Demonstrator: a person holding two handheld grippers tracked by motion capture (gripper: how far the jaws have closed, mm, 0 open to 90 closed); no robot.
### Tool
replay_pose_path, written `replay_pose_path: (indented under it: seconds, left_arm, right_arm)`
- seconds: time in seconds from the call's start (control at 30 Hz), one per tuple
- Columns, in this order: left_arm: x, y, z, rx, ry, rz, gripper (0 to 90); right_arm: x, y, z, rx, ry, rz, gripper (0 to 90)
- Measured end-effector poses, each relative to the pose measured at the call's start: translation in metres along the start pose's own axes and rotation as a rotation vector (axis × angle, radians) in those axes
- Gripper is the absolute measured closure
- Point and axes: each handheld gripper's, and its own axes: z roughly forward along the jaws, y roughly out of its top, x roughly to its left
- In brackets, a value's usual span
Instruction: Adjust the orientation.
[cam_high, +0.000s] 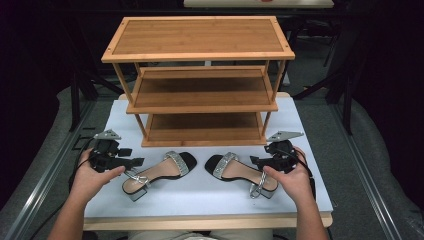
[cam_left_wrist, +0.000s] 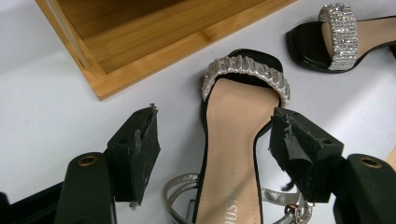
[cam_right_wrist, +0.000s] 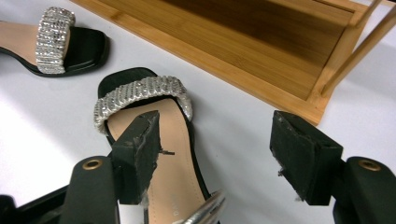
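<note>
The left gripper (cam_left_wrist: 212, 154) stands wide open and holds nothing: in the left gripper view its two black jaws flank the black sandal with a tan insole and a silver rhinestone toe strap (cam_left_wrist: 238, 140), one jaw on each side of the insole, and I cannot tell whether either jaw touches the shoe. The right gripper (cam_right_wrist: 215, 154) is equally wide apart and empty; in the right gripper view one jaw overlaps the insole of the second matching black sandal (cam_right_wrist: 149, 116), while the other jaw hangs above bare white tabletop (cam_right_wrist: 233, 154). Dark printing runs along each insole near the heel, but it is cut off by the frame edge and cannot be read. In the high view both sandals lie flat on the white table, just in front of the three-tier bamboo shoe rack (cam_high: 200, 80). The left sandal (cam_high: 160, 172) runs diagonally, its toe towards the rack and the table's middle, its block heel and silver ankle strap near the left hand (cam_high: 92, 177). The right sandal (cam_high: 240, 172) mirrors it, toe inwards and heel beside the right hand (cam_high: 290, 180). The two toes sit near each other but apart.
</note>
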Motion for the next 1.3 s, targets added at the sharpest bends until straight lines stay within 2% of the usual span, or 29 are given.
replay_pose_path:
  seconds: [0.1, 0.17, 0.27, 0.43, 0.57, 0.67, 0.8, 0.9, 1.1, 1.3]
  left_arm:
    - [0.001, 0.008, -0.003, 0.034, 0.002, 0.012, 31.8]
    - [0.003, 0.016, -0.004, 0.066, 0.019, 0.025, 31.7]
    - [0.004, 0.019, -0.002, 0.093, 0.024, 0.034, 31.9]
    - [0.005, 0.022, 0.007, 0.167, 0.009, 0.025, 32.5]
    - [0.001, 0.025, 0.013, 0.241, -0.005, 0.042, 32.6]
    - [-0.003, 0.031, 0.016, 0.308, -0.015, 0.076, 32.5]
    - [-0.007, 0.038, 0.019, 0.340, -0.023, 0.089, 32.4]
    - [-0.012, 0.044, 0.024, 0.378, -0.030, 0.115, 32.2]
    - [-0.025, 0.050, 0.044, 0.485, -0.028, 0.178, 31.7]
    - [-0.032, 0.046, 0.067, 0.579, -0.021, 0.228, 30.0]
  right_arm:
    - [-0.001, -0.001, 0.000, 0.006, 0.001, 0.005, 33.1]
    - [-0.001, 0.000, -0.003, -0.007, -0.001, -0.001, 33.1]
    - [0.000, 0.000, -0.007, -0.016, 0.001, 0.000, 33.0]
    - [0.001, 0.001, -0.008, -0.024, 0.004, -0.001, 33.1]
    - [0.002, 0.001, -0.007, -0.020, 0.001, -0.008, 33.0]
    - [0.003, 0.001, -0.006, -0.013, 0.002, -0.005, 33.0]
    - [0.002, 0.001, -0.006, -0.018, 0.000, -0.006, 33.1]
    - [0.003, 0.001, -0.005, -0.017, 0.002, -0.006, 33.1]
    - [0.002, 0.001, -0.004, -0.015, 0.004, -0.007, 33.1]
    - [0.002, 0.000, -0.005, -0.021, 0.006, -0.004, 33.1]
